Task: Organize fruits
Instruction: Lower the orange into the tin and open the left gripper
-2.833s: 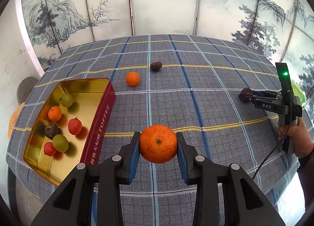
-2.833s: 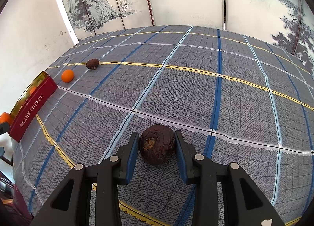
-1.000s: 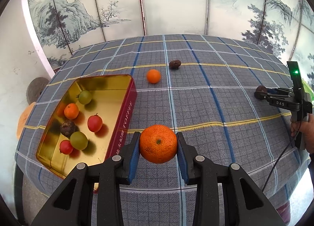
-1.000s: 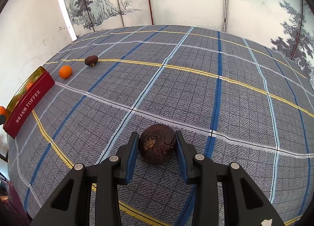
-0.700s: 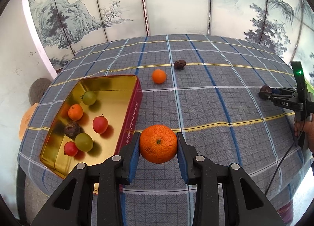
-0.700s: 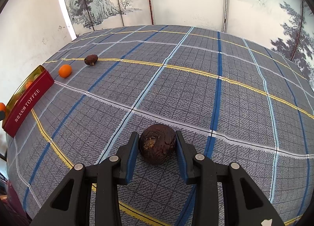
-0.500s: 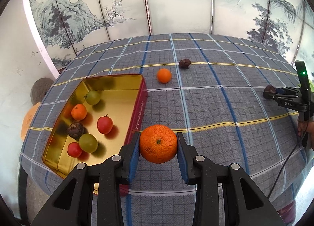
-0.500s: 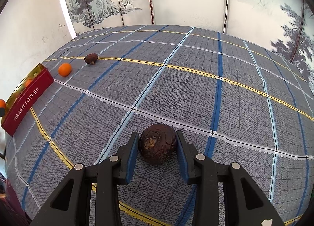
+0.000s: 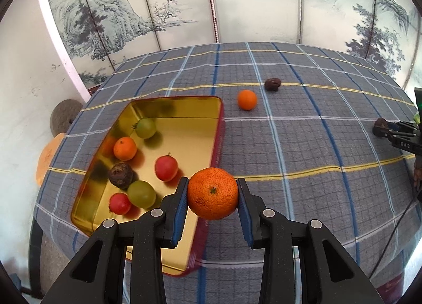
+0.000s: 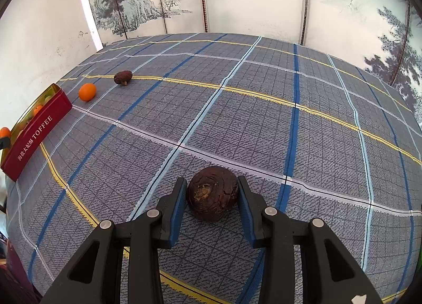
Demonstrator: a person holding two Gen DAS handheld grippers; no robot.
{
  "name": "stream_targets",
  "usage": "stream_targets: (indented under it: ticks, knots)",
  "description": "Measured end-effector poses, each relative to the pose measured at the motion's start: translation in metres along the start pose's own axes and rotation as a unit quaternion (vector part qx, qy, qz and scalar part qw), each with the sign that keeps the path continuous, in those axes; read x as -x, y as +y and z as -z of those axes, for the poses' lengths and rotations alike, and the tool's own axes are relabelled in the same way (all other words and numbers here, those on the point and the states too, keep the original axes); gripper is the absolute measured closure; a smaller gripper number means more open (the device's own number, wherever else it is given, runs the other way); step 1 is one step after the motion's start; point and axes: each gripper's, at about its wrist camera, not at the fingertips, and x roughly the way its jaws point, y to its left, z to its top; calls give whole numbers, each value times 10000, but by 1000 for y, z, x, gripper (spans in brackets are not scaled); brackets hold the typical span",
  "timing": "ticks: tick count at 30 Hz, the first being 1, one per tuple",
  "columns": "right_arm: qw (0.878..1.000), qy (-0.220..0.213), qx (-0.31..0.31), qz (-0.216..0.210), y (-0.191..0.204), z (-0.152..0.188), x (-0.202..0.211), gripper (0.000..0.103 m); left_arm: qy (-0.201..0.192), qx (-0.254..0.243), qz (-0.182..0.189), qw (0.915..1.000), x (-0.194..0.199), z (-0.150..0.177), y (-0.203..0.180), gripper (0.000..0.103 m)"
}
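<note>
Checked worktop (image 9: 303, 145): I carry fruit in both grips, tin (image 9: 182, 111) lower left.
Left hand-held gripper (image 9: 213, 194) clamps orange (image 9: 212, 193) over the tin rim, so an early release could bounce it out; right hand-held gripper (image 10: 212, 193) pinches dark fruit (image 10: 212, 193), which may roll.

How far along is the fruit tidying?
Six fruits already lie in the gold tin. The left gripper holds an orange by the tin's edge; the right gripper holds a dark fruit over the cloth. A small orange and a brown fruit are left on the table.
</note>
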Motion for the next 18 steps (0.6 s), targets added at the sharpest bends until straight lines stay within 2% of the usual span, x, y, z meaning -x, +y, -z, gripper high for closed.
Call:
stream_targets:
  ticks: [18]
  knots:
    - [10000, 2, 12, 25, 4, 0, 0, 66, -3, -173, -456, 9988, -19, -26, 23, 67]
